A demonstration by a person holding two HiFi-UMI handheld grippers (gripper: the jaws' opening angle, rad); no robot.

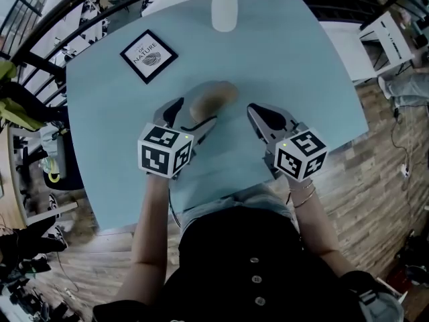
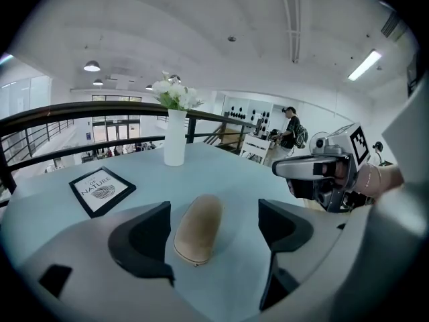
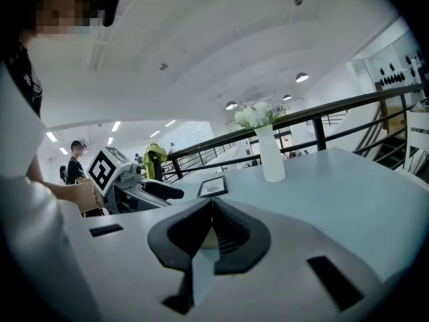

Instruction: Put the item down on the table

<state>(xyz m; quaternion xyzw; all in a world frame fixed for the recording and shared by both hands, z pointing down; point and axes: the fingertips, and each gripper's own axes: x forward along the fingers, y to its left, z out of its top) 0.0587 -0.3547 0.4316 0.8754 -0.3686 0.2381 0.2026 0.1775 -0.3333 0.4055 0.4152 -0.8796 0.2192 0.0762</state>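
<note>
Tan oval case (image 1: 212,99) lies flat on the tabletop (image 1: 288,59), centre frame, between the spread left tongs (image 2: 211,233), untouched. Right tongs (image 3: 211,210) are pressed together, empty.

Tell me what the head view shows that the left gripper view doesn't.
Only the head view shows the left hand-held gripper from above, the person's dark top and the wooden floor beside the table.
Only the left gripper view shows the ceiling lamps and a person with a backpack in the background.
Both show the tan oval item lying on the table between the left gripper's open jaws, the white vase, the framed sign and the right hand-held gripper.
</note>
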